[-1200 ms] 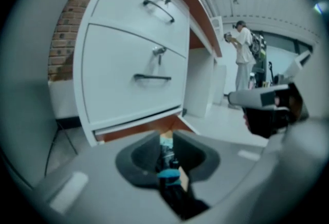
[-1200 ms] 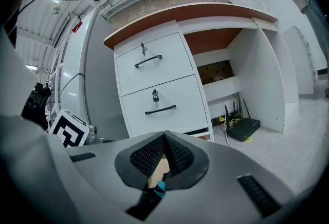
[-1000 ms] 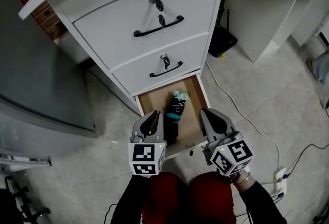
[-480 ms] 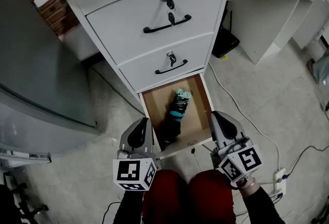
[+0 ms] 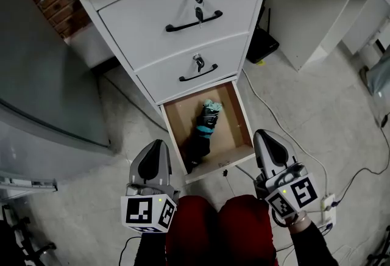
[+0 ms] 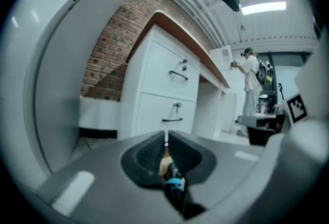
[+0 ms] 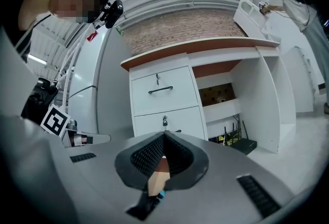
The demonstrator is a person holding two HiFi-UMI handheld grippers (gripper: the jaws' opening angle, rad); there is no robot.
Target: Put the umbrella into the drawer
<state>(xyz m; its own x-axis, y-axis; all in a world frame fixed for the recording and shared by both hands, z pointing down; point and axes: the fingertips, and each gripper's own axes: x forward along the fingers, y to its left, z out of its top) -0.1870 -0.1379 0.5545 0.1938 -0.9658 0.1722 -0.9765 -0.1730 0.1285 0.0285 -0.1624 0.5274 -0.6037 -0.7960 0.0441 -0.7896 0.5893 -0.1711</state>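
The folded umbrella (image 5: 204,127), black with teal bands, lies lengthwise inside the open bottom drawer (image 5: 239,118) of the white cabinet. My left gripper (image 5: 154,147) hovers left of the drawer's front corner, shut and holding nothing. My right gripper (image 5: 266,136) hangs just right of the drawer's front, also shut and holding nothing. In the left gripper view the jaws meet at the left gripper's tip (image 6: 165,134), and the umbrella (image 6: 174,187) shows below through the gap. In the right gripper view the right gripper's tips (image 7: 164,134) are pressed together, with the drawer's wooden floor (image 7: 158,179) below.
Above the open drawer are two shut drawers (image 5: 183,11) with black handles and keys. A grey appliance (image 5: 42,94) stands at the left. Cables and a power strip (image 5: 326,207) lie on the floor at the right. A black box (image 5: 263,45) sits under the desk. My red-clad knees (image 5: 219,228) are below.
Both grippers have drawn back and up from the drawer toward me. The left one slid off the drawer's front edge to the left. The umbrella stays in the drawer.
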